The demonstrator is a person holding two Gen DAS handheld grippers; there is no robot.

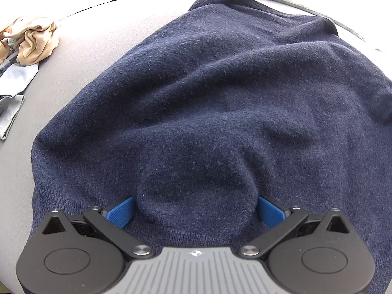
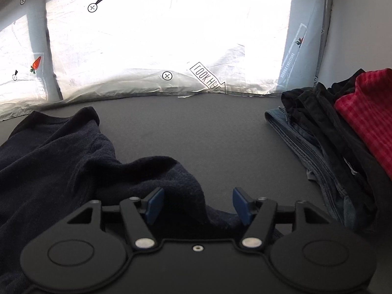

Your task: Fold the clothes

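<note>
Two wrist views examined, taken in turn.

Left wrist view: the navy sweater (image 1: 208, 93) lies spread across the grey table (image 1: 93, 31), covering most of it, with shallow wrinkles across the body. The left gripper (image 1: 196, 209) points steeply down at the near hem. Its jaws stand wide, and a mound of knit bulges between the blue pads (image 1: 121, 210); whether the pads actually press the cloth cannot be told from this angle. A tan garment (image 1: 36, 44) and grey pieces (image 1: 12, 112) sit at the table's left edge, well apart from the sweater.

Right wrist view: the right gripper (image 2: 198, 204) has its jaws parted, gripping nothing. A fold of the sweater (image 2: 61, 152) lies loose between and below them, not pinched. A stack of folded clothes (image 2: 348, 132), red on top, sits at the right. A bright printed sheet (image 2: 171, 36) backs the table.

Assessment: the knit looks soft, thick and limp. It should drape and stretch rather than hold a crease, and is unlikely to slip. Best hold: the ribbed hem or a side seam, pinched through both layers.
</note>
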